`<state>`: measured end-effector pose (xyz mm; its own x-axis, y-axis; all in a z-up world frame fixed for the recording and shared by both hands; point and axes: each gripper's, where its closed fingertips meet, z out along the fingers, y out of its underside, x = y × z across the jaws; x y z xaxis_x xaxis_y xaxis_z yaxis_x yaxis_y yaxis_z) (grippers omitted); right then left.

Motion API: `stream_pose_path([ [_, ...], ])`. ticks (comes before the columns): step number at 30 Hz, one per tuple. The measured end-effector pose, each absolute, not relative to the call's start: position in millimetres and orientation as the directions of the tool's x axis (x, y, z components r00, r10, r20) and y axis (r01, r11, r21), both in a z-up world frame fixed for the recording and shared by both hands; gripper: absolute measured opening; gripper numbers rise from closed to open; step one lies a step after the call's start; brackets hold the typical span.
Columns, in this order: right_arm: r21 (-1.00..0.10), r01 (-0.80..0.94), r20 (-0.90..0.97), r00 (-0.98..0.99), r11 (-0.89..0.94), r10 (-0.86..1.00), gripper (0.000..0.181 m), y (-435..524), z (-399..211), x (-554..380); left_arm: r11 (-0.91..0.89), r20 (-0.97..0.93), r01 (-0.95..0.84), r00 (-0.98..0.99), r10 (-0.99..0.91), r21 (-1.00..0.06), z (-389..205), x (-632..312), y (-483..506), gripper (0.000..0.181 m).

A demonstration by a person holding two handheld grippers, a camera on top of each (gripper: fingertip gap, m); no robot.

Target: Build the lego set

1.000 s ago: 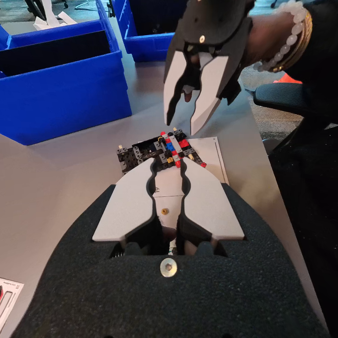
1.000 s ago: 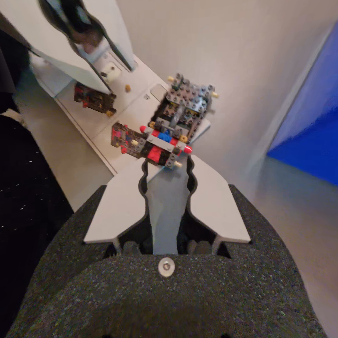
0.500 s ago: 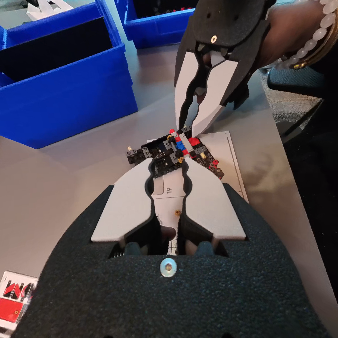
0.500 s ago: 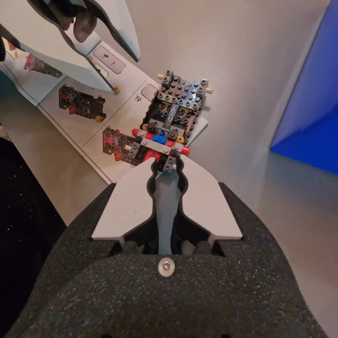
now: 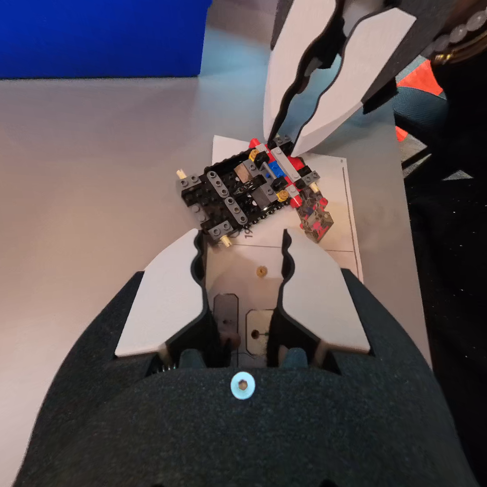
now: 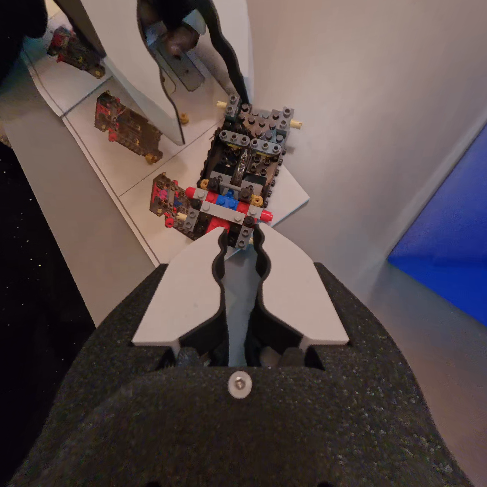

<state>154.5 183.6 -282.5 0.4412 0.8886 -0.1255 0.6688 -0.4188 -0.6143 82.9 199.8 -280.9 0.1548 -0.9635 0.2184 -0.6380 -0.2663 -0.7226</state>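
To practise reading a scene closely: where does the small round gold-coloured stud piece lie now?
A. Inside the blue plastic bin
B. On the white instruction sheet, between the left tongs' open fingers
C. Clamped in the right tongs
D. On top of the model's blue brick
B: the small round gold-coloured stud piece lies loose on the white instruction sheet, in the gap of the left tongs.

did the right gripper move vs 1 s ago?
Yes. In the left wrist view the right gripper has come down from above the lego model and now brackets its red-and-grey end on the instruction sheet.
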Motion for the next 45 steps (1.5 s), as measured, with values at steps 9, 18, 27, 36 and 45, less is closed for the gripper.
stream_pose_path([
  [9,-0.591,0.719,-0.119,0.371,-0.366,0.921,0.024,180.7,-281.5,141.4,-0.235,0.199,-0.685,0.133,-0.971,-0.690,-281.8,62.1,178.4,0.053],
  [18,-0.663,0.722,0.006,0.271,-0.199,0.963,0.000,178.4,-262.9,154.7,-0.209,0.116,-0.617,0.187,-0.975,-0.759,-257.1,59.5,208.4,0.046],
  [27,-0.603,0.793,0.125,0.201,-0.086,0.972,0.000,169.2,-278.1,146.3,0.033,-0.096,-0.626,0.068,-0.993,-0.779,-245.5,116.8,212.4,0.009],
  [36,-0.594,0.794,0.106,0.232,-0.126,0.967,0.000,172.5,-280.0,145.0,0.107,-0.093,-0.757,-0.062,-0.994,-0.645,-279.3,129.3,204.4,0.005],
  [45,-0.551,0.783,-0.023,0.329,-0.287,0.944,0.000,172.4,-280.9,146.6,0.100,-0.079,-0.735,-0.063,-0.995,-0.671,-280.7,128.5,204.0,0.004],
])
